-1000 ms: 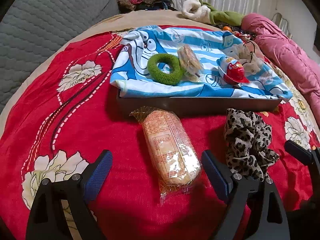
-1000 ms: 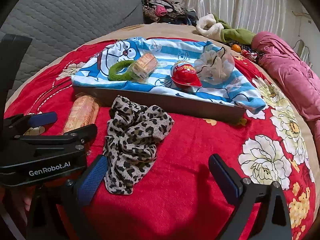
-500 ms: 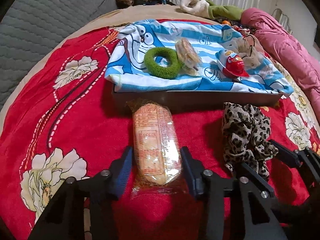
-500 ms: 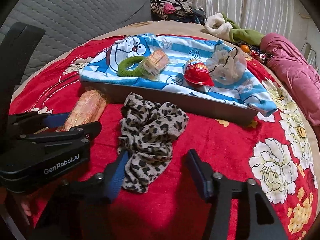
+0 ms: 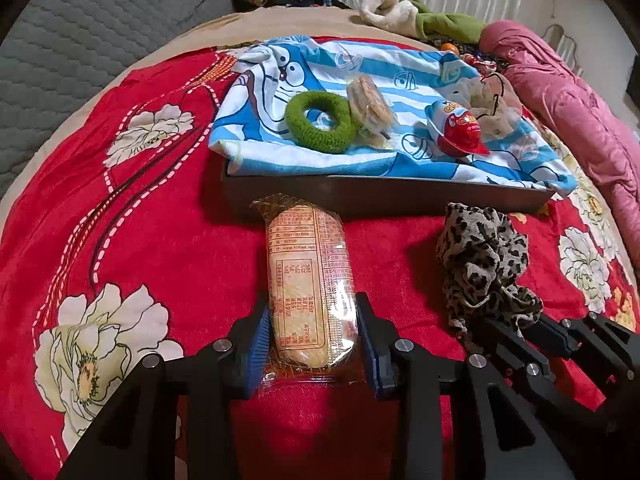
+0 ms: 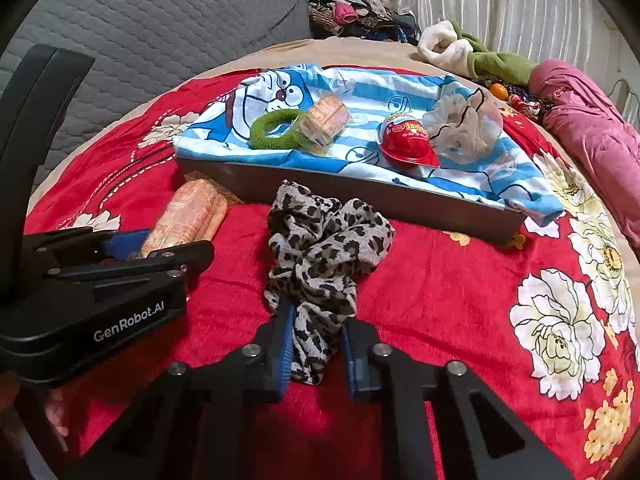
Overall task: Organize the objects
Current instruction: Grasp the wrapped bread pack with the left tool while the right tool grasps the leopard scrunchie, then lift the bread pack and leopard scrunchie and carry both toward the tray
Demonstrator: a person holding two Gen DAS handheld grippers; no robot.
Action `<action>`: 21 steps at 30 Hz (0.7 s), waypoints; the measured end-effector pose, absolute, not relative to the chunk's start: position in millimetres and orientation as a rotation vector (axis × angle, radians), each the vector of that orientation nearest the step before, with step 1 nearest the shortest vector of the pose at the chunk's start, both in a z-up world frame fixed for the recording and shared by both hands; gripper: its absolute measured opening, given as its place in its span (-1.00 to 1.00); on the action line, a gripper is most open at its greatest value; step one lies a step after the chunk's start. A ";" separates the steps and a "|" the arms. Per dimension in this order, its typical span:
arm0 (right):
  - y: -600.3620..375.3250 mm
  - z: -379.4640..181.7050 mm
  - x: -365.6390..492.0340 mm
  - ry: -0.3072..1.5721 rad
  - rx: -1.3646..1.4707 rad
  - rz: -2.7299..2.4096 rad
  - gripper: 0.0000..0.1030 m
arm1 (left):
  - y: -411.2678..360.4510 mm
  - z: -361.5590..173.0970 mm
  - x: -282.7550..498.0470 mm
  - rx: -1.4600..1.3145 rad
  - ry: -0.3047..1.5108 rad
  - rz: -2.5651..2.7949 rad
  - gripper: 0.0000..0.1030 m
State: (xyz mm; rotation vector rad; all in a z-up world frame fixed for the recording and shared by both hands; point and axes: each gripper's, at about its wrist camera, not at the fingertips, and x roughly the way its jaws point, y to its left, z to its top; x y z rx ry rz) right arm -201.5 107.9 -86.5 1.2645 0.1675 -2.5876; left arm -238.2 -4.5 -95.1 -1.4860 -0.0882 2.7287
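Tools (image 5: 312,340) (image 6: 316,350) pinch cracker packet (image 5: 308,276), leopard scrunchie (image 6: 320,248).

Your left gripper (image 5: 312,338) tilts downward, its jaws closing with a packet between them. Your right gripper (image 6: 314,354) tilts downward too, jaws clamped on cloth.

A bed is covered by a red flowered blanket (image 5: 160,216). At mid-frame a dark tray (image 5: 360,196) is set on it. In front of the tray, a wrapped biscuit packet (image 5: 308,280) is laid at centre and a leopard-print scrunchie (image 5: 480,256) at right. A pink quilt (image 5: 568,104) is bunched at upper right.
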 end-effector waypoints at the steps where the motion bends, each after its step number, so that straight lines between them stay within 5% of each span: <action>1: 107.5 -86.0 -200.7 0.167 1.262 -2.584 -0.67 | -4.7 -94.9 -237.6 -1.483 -0.095 2.724 -0.22; 21: 128.8 -59.7 -169.4 0.071 1.206 -2.641 -0.72 | -6.2 -65.9 -198.1 -1.399 -0.071 2.776 -0.23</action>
